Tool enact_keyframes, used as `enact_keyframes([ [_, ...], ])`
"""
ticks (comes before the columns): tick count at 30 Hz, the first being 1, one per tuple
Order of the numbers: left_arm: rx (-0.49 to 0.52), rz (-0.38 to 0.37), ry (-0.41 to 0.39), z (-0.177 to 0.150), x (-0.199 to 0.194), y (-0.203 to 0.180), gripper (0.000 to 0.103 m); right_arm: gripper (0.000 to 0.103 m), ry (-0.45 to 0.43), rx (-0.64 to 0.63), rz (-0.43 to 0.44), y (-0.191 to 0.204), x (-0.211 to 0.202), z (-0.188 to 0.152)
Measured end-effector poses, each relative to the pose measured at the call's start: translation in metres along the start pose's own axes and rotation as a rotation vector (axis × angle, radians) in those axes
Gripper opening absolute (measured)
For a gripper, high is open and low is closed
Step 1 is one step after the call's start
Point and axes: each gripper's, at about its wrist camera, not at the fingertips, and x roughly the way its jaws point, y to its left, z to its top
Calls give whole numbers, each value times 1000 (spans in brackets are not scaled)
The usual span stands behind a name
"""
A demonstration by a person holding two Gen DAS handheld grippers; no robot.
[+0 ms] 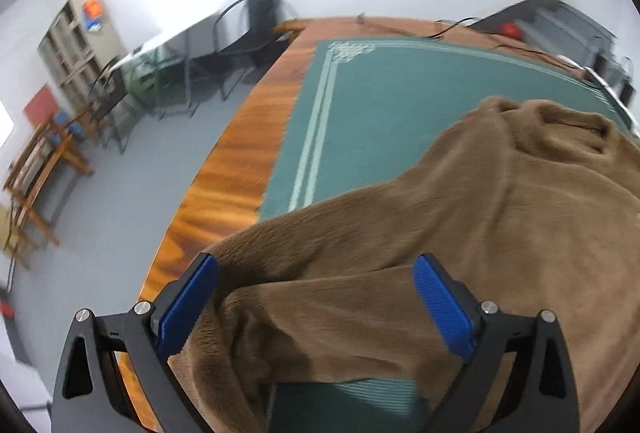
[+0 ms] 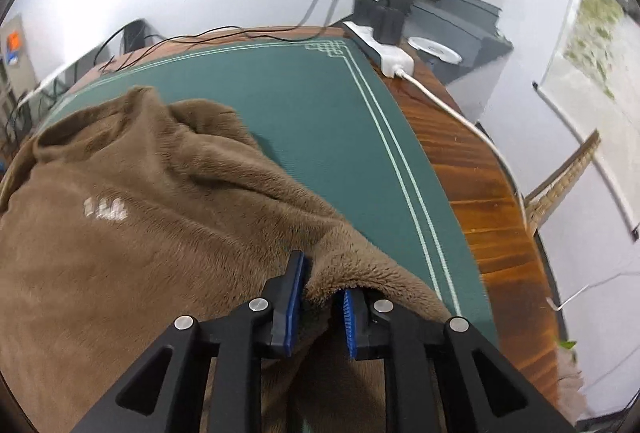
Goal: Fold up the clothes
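Note:
A brown fleece garment (image 1: 460, 217) lies on the green mat (image 1: 380, 105) of a wooden table. My left gripper (image 1: 316, 303) is open, its blue pads (image 1: 188, 305) wide apart over a folded sleeve end at the garment's near left side. In the right wrist view the same garment (image 2: 132, 217) shows a small white logo (image 2: 105, 211). My right gripper (image 2: 322, 307) is nearly closed, with a bunched edge of the fleece between its pads (image 2: 294, 305).
The wooden table edge (image 1: 224, 169) runs along the mat's left side, with chairs (image 1: 36, 169) and shelving on the floor beyond. A white power strip (image 2: 380, 49) with a cable (image 2: 452, 109) lies on the table's far right corner (image 2: 480, 173).

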Motion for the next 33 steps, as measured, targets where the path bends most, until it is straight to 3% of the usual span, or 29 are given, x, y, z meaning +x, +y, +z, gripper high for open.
enact_keyframes([
  [3, 41, -57, -17, 13, -3, -24, 100, 26, -36, -35, 21, 13, -24, 11],
  [5, 71, -93, -8, 23, 2, -45, 100, 51, -44, -47, 67, 26, -29, 23],
  [6, 89, -95, -5, 28, 6, -55, 100, 73, -42, -53, 103, 35, -27, 31],
  [7, 109, -85, -3, 32, 11, -65, 100, 79, -39, -61, 122, 43, -25, 38],
  [12, 165, -35, 41, 51, 47, -89, 100, 79, 2, -164, 73, 73, 2, 55],
  [16, 152, 39, 94, 60, 83, -85, 100, 79, 39, -115, -45, 38, 28, 41],
  [19, 73, 13, 108, 63, 98, -70, 101, 79, 85, 41, -14, -14, 41, 23],
  [21, 21, 2, 114, 67, 103, -64, 102, 79, 90, 59, -8, -24, 42, 14],
  [26, 14, 27, 104, 65, 92, -65, 102, 79, 109, 61, 9, -35, 41, 1],
  [33, 45, -52, 38, 44, 23, -59, 102, 81, 131, 121, 144, -55, 12, -24],
])
